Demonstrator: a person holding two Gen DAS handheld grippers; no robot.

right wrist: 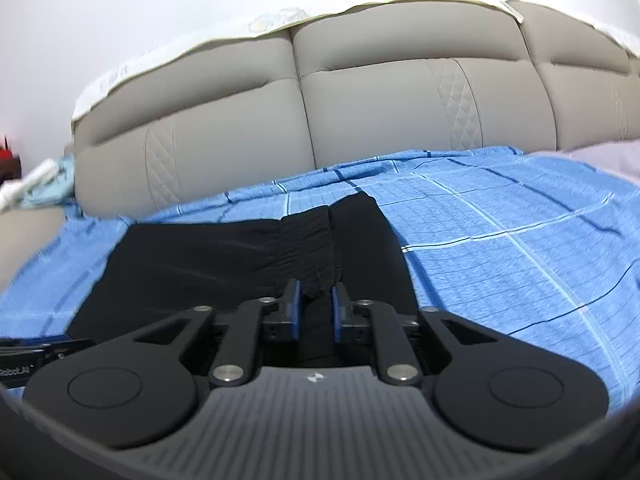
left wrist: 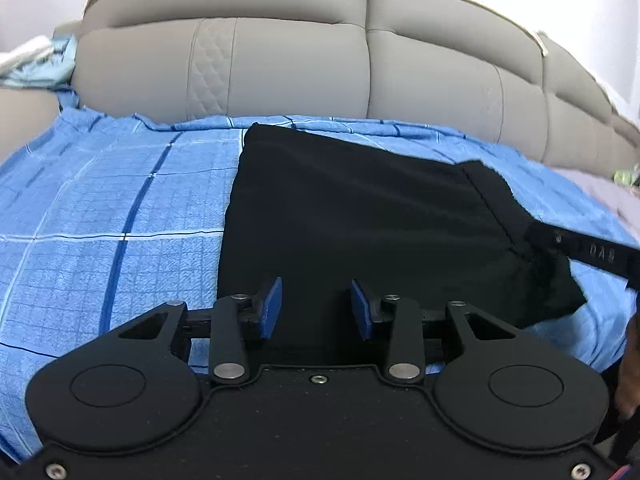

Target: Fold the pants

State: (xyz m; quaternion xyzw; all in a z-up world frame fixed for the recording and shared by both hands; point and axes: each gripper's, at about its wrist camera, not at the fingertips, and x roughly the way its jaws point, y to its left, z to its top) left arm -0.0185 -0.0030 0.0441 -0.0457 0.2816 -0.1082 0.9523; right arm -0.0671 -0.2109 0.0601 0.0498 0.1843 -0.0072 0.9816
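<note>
Pants [left wrist: 352,220] lie flat on the blue bedsheet [left wrist: 100,208] near the headboard [left wrist: 280,68] edge. Left gripper [left wrist: 316,308] hovers released; right gripper [right wrist: 316,300] seems clenched on the gathered waistband (black on black). Carry that end across evenly, keeping layers aligned.

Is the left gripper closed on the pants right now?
No, the left gripper is open, its blue fingers spread apart above the black pants.

Left gripper [left wrist: 316,308] agape, right gripper [right wrist: 316,304] clamped
</note>
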